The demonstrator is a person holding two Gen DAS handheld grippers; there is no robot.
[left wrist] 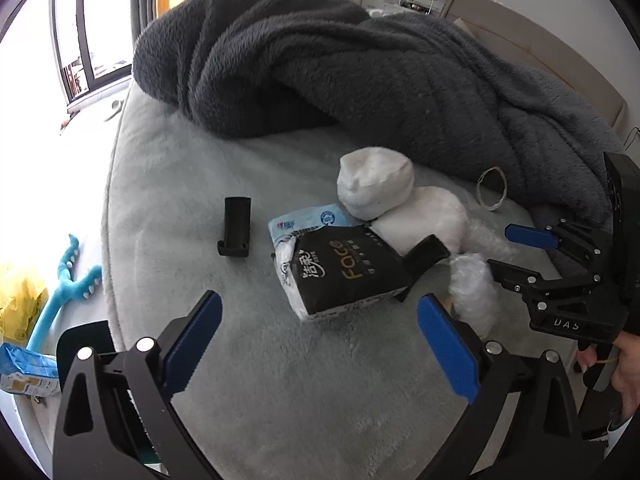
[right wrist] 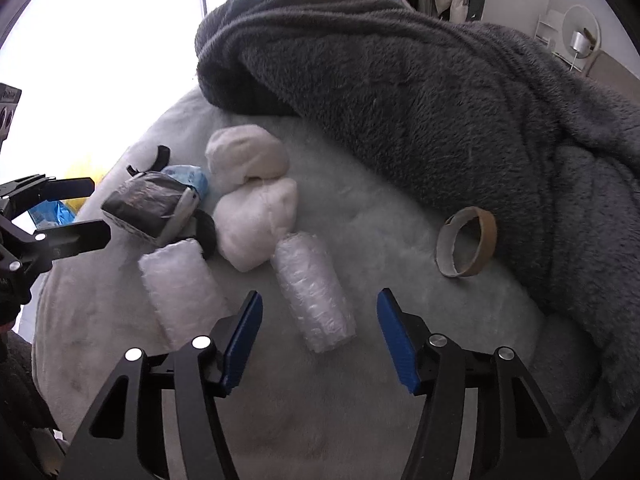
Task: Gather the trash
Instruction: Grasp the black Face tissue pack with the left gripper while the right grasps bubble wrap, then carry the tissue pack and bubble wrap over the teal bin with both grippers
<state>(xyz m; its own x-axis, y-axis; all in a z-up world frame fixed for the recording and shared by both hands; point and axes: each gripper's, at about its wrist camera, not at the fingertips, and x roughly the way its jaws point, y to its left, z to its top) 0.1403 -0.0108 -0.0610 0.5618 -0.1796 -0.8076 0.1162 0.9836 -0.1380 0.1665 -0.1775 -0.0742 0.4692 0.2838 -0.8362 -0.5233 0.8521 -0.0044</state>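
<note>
We held the left gripper (left wrist: 320,344) low over the pale bedspread (left wrist: 200,184) with its jaws spread wide and nothing between them, lined up with the black tissue pack (left wrist: 344,272), which lay just ahead and partly on top of a blue-and-white packet (left wrist: 308,220); we judged that this aim suited a straight push forward onto the pack. We kept the right gripper (right wrist: 320,336) equally wide and empty, with the near end of a roll of bubble wrap (right wrist: 312,296) lying between its blue pads (right wrist: 244,340), so that a closing squeeze would meet the roll across its narrow side. A second roll of bubble wrap (right wrist: 180,284) lay just to the left of the first, near the left pad. Two white sock bundles (right wrist: 252,196) sat touching each other between the rolls and the tissue pack. A cardboard ring (right wrist: 466,242) rested against the edge of the dark grey blanket (right wrist: 400,80), well apart from either gripper, and a small black clip (left wrist: 236,226) lay alone to the left of the tissue pack. We saw no bin on the bed, so all the trash lay uncollected on the bedspread and the task stood near its start
</note>
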